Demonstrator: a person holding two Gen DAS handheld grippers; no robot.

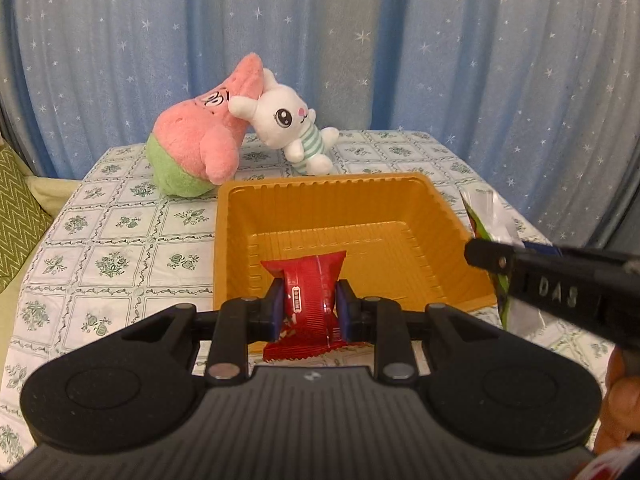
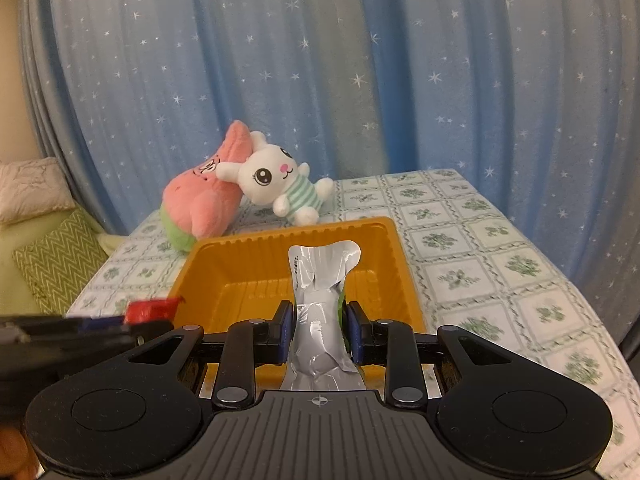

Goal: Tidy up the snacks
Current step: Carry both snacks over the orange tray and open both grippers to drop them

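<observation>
Floral-cloth tabletop [image 2: 500, 248]; orange ribbed plastic tray [image 1: 440, 216] empty. Left claw [image 1: 310, 304] clamps red foil snack packet [image 1: 308, 276], right claw [image 2: 318, 330] clamps silver foil snack pouch [image 2: 320, 280]; both over near rim, neither dropped yet.

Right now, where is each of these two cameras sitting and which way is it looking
Left wrist: rides the left gripper, looking forward and down over its held red snack packet into the orange tray; the right gripper crosses at right, with fingers of a hand.
Right wrist: rides the right gripper, looking over its silver packet into the same tray; the left gripper enters at left.
Shared: tray, both plush toys, blue curtain, tablecloth.
</observation>
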